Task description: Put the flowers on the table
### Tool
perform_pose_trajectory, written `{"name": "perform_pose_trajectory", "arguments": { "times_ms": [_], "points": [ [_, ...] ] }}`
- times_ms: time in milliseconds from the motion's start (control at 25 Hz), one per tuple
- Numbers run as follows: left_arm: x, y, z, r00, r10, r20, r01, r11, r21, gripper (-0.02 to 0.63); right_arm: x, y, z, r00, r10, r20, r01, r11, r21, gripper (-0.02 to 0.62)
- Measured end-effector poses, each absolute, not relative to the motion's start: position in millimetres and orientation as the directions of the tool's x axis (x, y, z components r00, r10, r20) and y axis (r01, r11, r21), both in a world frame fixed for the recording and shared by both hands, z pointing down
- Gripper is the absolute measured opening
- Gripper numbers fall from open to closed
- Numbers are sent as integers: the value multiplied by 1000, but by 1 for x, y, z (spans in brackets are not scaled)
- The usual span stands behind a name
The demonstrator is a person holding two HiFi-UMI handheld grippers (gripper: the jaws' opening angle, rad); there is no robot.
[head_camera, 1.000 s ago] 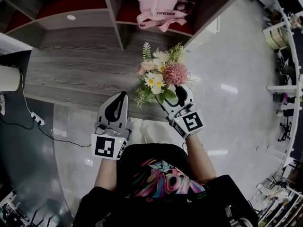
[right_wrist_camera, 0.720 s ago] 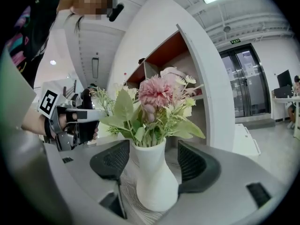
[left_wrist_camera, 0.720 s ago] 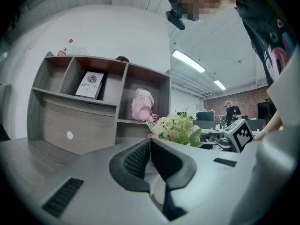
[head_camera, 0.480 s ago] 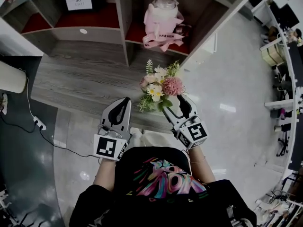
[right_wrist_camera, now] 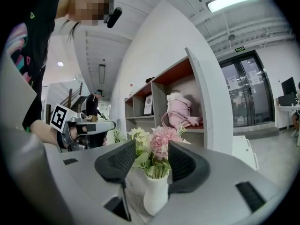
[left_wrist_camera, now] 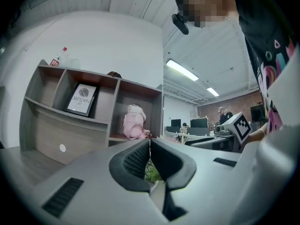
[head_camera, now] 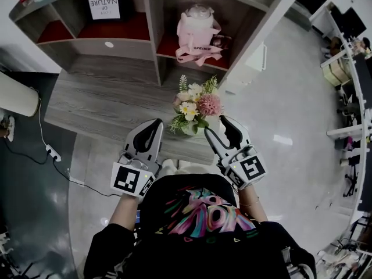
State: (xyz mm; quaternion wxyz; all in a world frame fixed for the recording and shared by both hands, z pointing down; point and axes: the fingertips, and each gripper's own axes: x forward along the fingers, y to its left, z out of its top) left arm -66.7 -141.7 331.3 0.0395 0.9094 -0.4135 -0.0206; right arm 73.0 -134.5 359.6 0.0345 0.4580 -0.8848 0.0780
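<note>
A bunch of pink, white and yellow flowers (head_camera: 195,104) in a small white vase (right_wrist_camera: 157,196) stands on the grey wood table (head_camera: 99,106) near its front edge. My right gripper (head_camera: 215,127) is just behind and right of the vase, held level. Its jaws have just been closing, but they stand apart. In the right gripper view the flowers (right_wrist_camera: 154,146) show through the gap between the pads, and neither pad touches the vase. My left gripper (head_camera: 152,127) hovers left of the flowers with its jaws together and nothing in them.
A wooden shelf unit (head_camera: 157,57) stands behind the table, with a pink bag (head_camera: 197,31) in one bay and a framed print (head_camera: 103,3) in another. A white cylinder (head_camera: 14,95) sits at the table's left end. A cable and power strip (head_camera: 51,151) lie on the floor.
My right gripper has drawn back from the vase toward the person, leaving the flowers standing on the table. Both grippers have risen.
</note>
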Motion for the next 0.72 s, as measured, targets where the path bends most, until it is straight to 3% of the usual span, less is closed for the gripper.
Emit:
{"name": "perform_pose_trajectory", "arguments": {
  "times_ms": [360,720],
  "points": [
    [-54,-133,311,700,-713,-45,-710,-701,72,26,76,-132,321,-575,-818,22,-817,571,-82,133],
    [-46,-130,312,726,-687,-42,-684,-727,58,26,69,-137,317,-580,-815,11,-812,577,-82,17]
  ]
}}
